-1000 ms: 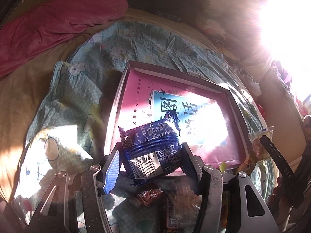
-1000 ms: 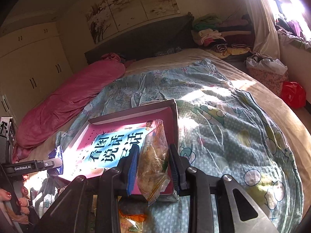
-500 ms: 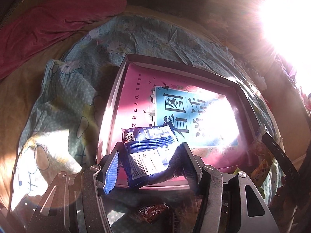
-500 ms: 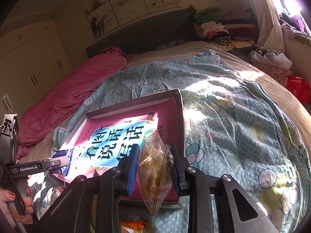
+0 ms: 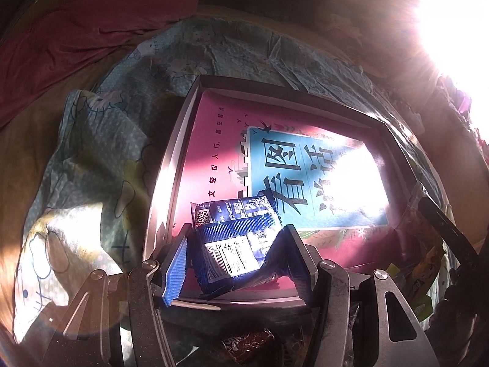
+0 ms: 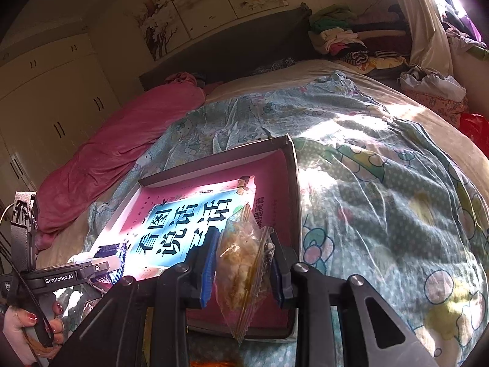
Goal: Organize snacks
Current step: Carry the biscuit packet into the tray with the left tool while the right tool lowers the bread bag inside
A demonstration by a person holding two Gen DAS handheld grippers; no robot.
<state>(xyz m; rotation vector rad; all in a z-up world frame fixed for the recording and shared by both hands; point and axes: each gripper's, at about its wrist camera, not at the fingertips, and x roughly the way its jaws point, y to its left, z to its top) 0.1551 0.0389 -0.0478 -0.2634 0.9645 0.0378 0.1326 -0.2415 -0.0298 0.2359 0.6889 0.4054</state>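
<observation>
Blue foil fills the left wrist view: the left gripper (image 5: 235, 263) is clamped on a blue packet (image 5: 237, 238), barcode side up, its far end over the near left corner of the box (image 5: 171, 177). Whether the packet touches the box floor I cannot tell. The box is shallow, grey-walled, lined with a pink sheet bearing a blue panel of large characters, and lies on a patterned quilt (image 5: 91, 159). Strong sun glare washes out the right part of the box floor. Below the fingers, outside the near wall, a red wrapper (image 5: 247, 344) lies on the bed. At the right edge the right gripper's dark finger shows with more snack bags (image 5: 424, 278) beside it. A pink blanket (image 5: 91, 30) lies far left.

Right wrist view: the right gripper (image 6: 243, 267) grips a clear bag (image 6: 244, 263) of pale, crumbly snack, held edge-on and hanging below the fingers, over the near right corner of the box (image 6: 295, 183). At far left a hand (image 6: 33, 324) with red nails holds the left gripper (image 6: 101, 267), the blue packet (image 6: 111, 260) at its tip over the box's left end. Quilt (image 6: 382, 198), pink blanket (image 6: 122, 146), wardrobe (image 6: 55, 107) and heaped clothes (image 6: 351, 39) lie beyond.
</observation>
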